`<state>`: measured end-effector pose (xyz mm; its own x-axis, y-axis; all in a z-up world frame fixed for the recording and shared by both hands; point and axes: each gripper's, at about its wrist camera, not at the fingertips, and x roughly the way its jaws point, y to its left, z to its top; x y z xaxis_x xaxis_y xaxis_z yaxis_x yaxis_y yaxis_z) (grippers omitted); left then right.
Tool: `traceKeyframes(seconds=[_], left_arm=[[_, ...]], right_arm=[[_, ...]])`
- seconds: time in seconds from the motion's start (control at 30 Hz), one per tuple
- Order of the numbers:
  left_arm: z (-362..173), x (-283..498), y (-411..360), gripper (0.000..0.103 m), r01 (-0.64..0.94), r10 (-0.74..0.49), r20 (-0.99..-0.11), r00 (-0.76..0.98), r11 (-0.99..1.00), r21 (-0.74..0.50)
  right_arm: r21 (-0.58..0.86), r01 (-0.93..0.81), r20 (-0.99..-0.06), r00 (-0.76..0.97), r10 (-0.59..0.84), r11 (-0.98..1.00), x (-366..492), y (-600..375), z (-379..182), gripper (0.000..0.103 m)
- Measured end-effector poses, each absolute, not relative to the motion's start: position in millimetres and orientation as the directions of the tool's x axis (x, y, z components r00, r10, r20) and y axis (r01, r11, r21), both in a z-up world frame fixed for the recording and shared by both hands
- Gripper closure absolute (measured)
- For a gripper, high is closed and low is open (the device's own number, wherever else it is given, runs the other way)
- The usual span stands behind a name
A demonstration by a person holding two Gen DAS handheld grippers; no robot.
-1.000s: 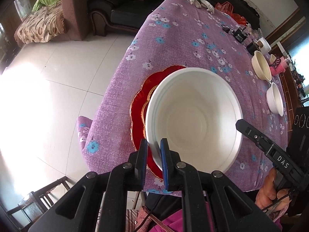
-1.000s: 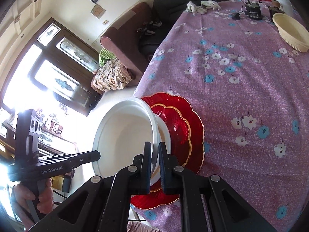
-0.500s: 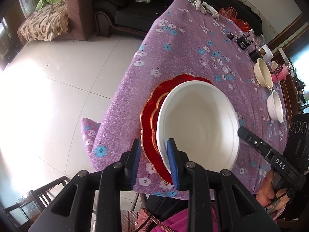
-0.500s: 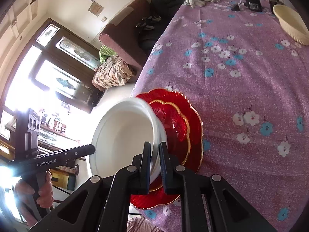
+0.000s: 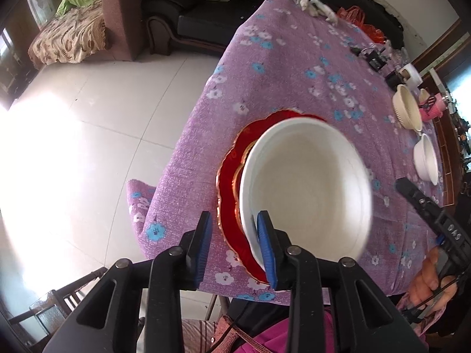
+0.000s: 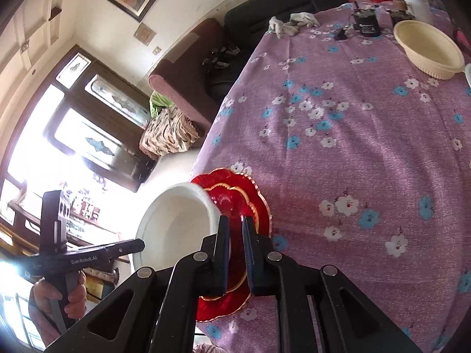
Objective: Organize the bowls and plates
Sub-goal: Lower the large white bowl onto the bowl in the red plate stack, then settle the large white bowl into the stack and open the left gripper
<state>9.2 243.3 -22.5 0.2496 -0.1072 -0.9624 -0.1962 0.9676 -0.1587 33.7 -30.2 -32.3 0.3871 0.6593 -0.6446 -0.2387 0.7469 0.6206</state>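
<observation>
A large white bowl (image 5: 306, 188) sits on two stacked red plates (image 5: 232, 173) near the table's front left corner. My left gripper (image 5: 234, 229) is open, its jaws straddling the bowl's near rim with a wide gap. In the right wrist view the white bowl (image 6: 176, 220) and red plates (image 6: 238, 203) lie just ahead of my right gripper (image 6: 235, 232). Its jaws have parted slightly and stand beside the bowl's rim, not gripping it. A cream bowl (image 6: 426, 48) and a small white bowl (image 5: 425, 158) stand at the table's far right.
The table has a purple flowered cloth (image 6: 353, 135). White gloves (image 6: 291, 23), black gadgets (image 6: 366, 20) and a pink item (image 5: 432, 108) lie at the far end. A sofa (image 5: 206, 20) and tiled floor (image 5: 73, 147) are to the left.
Both grippers let go of the white bowl: the left jaws opened wide, the right jaws parted a little. Both pulled back from the bowl, which now rests on the red plates.
</observation>
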Motion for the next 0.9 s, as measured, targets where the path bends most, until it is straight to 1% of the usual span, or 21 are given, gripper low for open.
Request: traceKeyframes(seconds=[0.13, 0.3, 0.4, 0.5, 0.7, 0.8, 0.9], left_arm=[[-29.6, 9.3, 243.2, 0.072, -0.209, -0.105, -0.968, 0.228, 0.966, -0.154], [-17.3, 3.3, 244.7, 0.072, -0.212, -0.109, -0.96, 0.258, 0.963, -0.166], [-10.7, -1.7, 246.4, 0.07, -0.215, -0.09, -0.959, 0.269, 0.965, -0.15], [-11.0, -4.3, 246.3, 0.064, -0.216, -0.081, -0.962, 0.262, 0.966, -0.141], [-14.8, -4.1, 242.3, 0.064, -0.224, -0.038, -0.968, 0.249, 0.97, -0.096], [-17.7, 1.8, 235.4, 0.064, -0.21, -0.055, -0.969, 0.242, 0.972, -0.107], [-22.0, 7.8, 227.2, 0.063, -0.182, -0.047, -0.973, 0.228, 0.979, -0.09]], right_arm=[[0.628, -0.232, -0.635, 0.399, 0.662, 0.743, 34.7, -40.4, -31.2, 0.091], [0.625, -0.224, -0.621, 0.438, 0.65, 0.748, 32.9, -58.1, -23.0, 0.091], [0.631, -0.212, -0.614, 0.453, 0.647, 0.747, 33.2, -68.4, -21.3, 0.091], [0.635, -0.205, -0.61, 0.459, 0.646, 0.745, 33.2, -73.8, -20.7, 0.091], [0.636, -0.203, -0.61, 0.459, 0.646, 0.745, 29.6, -78.2, -21.0, 0.091], [0.637, -0.201, -0.608, 0.461, 0.646, 0.744, 29.8, -79.3, -20.7, 0.091], [0.632, -0.204, -0.607, 0.47, 0.641, 0.747, 27.1, -81.6, -18.2, 0.091]])
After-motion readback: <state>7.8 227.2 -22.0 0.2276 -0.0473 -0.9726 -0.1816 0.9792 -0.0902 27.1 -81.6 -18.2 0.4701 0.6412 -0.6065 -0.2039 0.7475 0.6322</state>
